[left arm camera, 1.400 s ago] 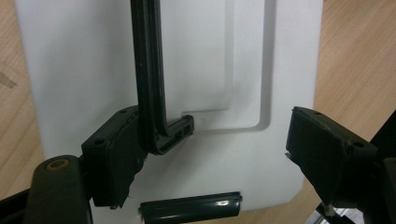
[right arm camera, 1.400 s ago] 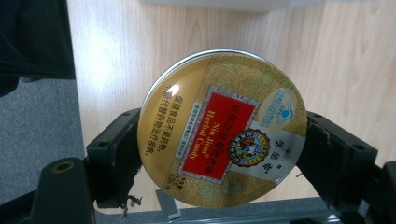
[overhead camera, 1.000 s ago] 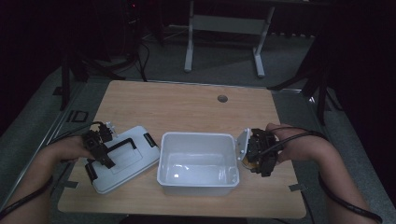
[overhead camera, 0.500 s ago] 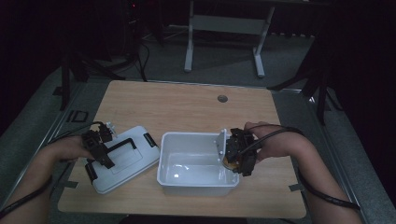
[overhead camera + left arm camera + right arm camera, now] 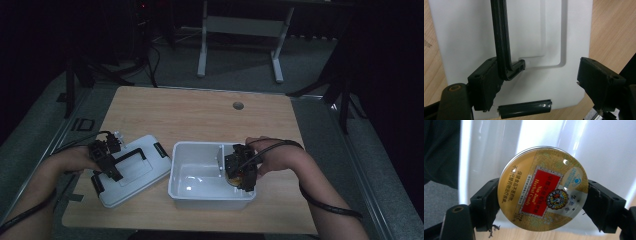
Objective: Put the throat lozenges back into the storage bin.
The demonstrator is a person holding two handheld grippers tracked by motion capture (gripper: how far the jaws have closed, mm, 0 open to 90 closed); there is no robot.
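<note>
Golden round tin (image 5: 543, 188), printed face toward the camera, clamped edgewise between right jaws

High view is running dim; room beyond the table (image 5: 200, 115) is falling into near black, detail soft and grainy. White bin (image 5: 195, 192) is catching a small glare spot on its floor. Both gripper views are showing brighter, sharper. Round tin (image 5: 543, 188) is reflecting highlights along its upper rim; bin wall behind is blowing out in white streaks.
</note>
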